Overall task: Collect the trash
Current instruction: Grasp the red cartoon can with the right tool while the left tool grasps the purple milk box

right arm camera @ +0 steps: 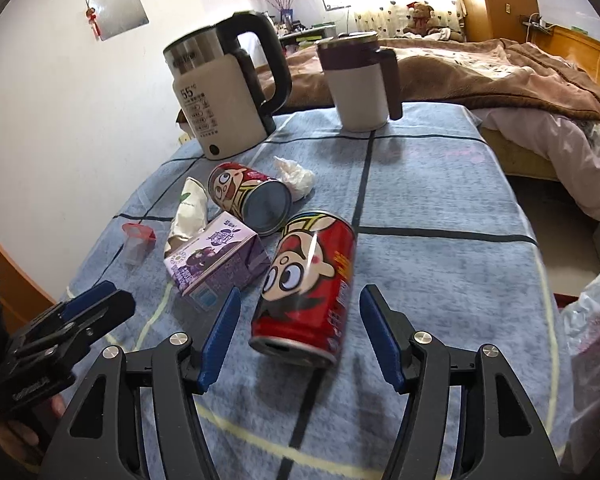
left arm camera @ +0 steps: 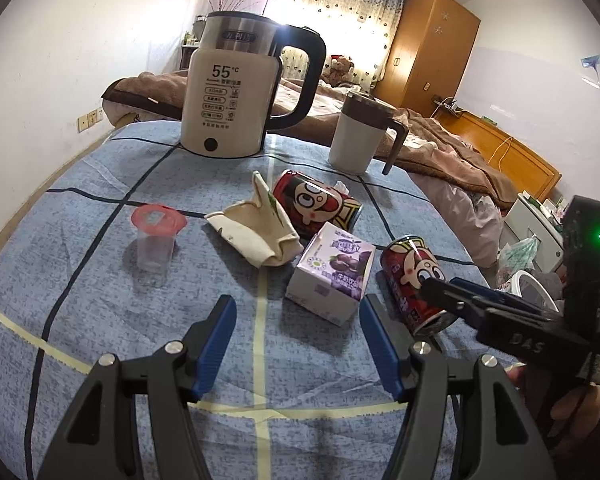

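Currently right claw (right arm camera: 296,336) is standing open astride the nearer red can (right arm camera: 306,284), pads not touching it; left claw (left arm camera: 296,340) is gaping, empty, short of the purple carton (left arm camera: 332,276). Can is lying on its side on the bench (right arm camera: 440,208); a lopsided pinch risks rolling it into the carton just beside. Kettle (left arm camera: 236,96) and mug (left arm camera: 360,132) are standing well behind, not obstructing.

Bare tablecloth (right arm camera: 440,200) right of cans (right arm camera: 308,280)

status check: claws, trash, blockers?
Left claw open, empty. Right claw open, straddling near red can, pads not touching. Purple carton close beside it; second can, wrapper, tissue still on table.
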A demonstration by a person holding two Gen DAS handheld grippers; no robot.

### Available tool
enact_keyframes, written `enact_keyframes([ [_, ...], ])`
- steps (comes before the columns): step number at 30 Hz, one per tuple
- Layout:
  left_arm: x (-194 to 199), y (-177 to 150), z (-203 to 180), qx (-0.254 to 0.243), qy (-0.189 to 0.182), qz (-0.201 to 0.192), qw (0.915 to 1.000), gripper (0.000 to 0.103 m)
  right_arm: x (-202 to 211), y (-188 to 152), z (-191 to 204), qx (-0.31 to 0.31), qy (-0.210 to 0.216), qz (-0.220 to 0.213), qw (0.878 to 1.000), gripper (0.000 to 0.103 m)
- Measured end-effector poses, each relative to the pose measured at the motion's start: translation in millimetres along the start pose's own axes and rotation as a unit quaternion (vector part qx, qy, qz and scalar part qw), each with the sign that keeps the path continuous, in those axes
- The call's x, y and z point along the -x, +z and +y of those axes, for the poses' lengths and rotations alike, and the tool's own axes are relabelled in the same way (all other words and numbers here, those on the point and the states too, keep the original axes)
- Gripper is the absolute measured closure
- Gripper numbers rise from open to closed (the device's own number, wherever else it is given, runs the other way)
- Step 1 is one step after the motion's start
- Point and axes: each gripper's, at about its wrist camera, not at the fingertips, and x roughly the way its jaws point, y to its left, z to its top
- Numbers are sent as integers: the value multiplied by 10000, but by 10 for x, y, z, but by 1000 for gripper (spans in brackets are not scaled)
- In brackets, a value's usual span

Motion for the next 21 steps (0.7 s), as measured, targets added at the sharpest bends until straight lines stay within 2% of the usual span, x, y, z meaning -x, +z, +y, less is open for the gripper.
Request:
enact_keyframes([
  [4,-29,32,2,-6,-55,9,10000,37,-121,16,28,93,-223,97,9997,40],
  [7,-61,52,-9,-21,-83,30,10000,37,-190,0,-8,48,-161,195,9997,40],
  [10,-89,65,-27,-45,-115,41,9999,37,-190,-17,-2,131,-212,139,9996,42],
  [12,-120,73,-42,-63,-156,76,9998,36,-179,-29,11,200,-256,102,9994,48],
  [21,-295,97,-161,-325,-282,297,9986,33,-68,-67,-167,-52,-226,-32,9997,49],
])
